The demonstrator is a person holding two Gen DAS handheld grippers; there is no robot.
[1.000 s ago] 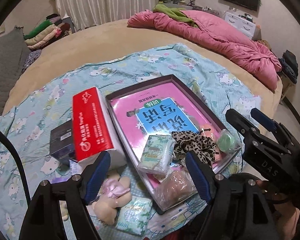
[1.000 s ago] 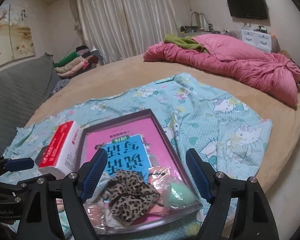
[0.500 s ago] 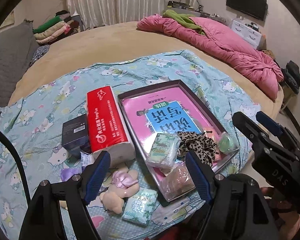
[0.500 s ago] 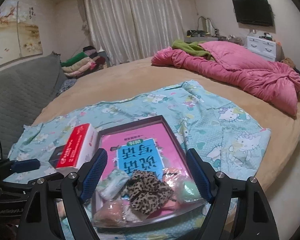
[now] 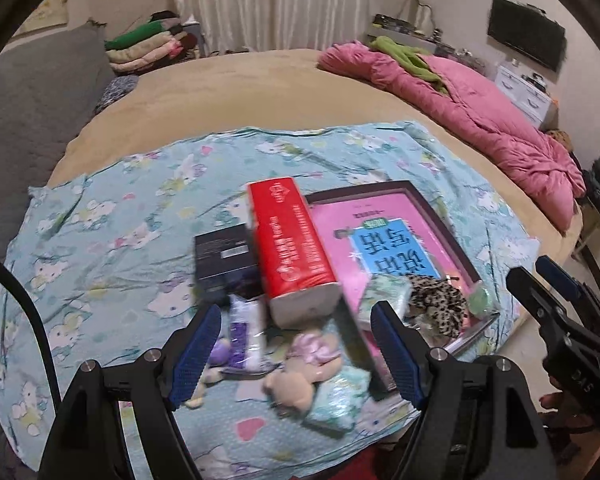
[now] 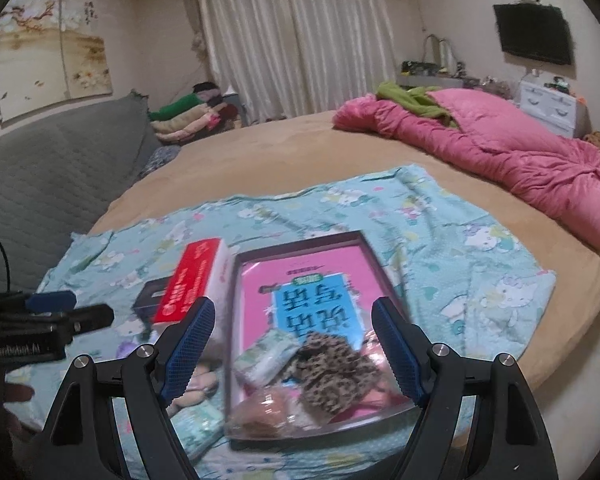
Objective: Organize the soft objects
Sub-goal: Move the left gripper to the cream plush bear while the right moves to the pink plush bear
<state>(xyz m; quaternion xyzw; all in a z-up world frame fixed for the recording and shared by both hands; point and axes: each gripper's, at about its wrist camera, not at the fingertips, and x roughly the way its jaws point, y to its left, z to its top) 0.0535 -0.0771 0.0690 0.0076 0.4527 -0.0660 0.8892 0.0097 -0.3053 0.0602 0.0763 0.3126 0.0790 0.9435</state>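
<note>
Right tool (image 5: 548,276) reads perhaps "DAS".

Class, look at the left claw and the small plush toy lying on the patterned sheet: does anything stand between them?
Nothing visible does. The left claw is open above the plush toy, which lies on the sheet beside the tray. The red tissue pack sits beyond the toy, not in the way.

"GenRobot.AI" is printed on the left tongs (image 6: 70,312), seen left of the right tongs (image 6: 292,344). "DAS" marks the right tongs' body. The pink book's (image 5: 384,236) characters are unreadable.
</note>
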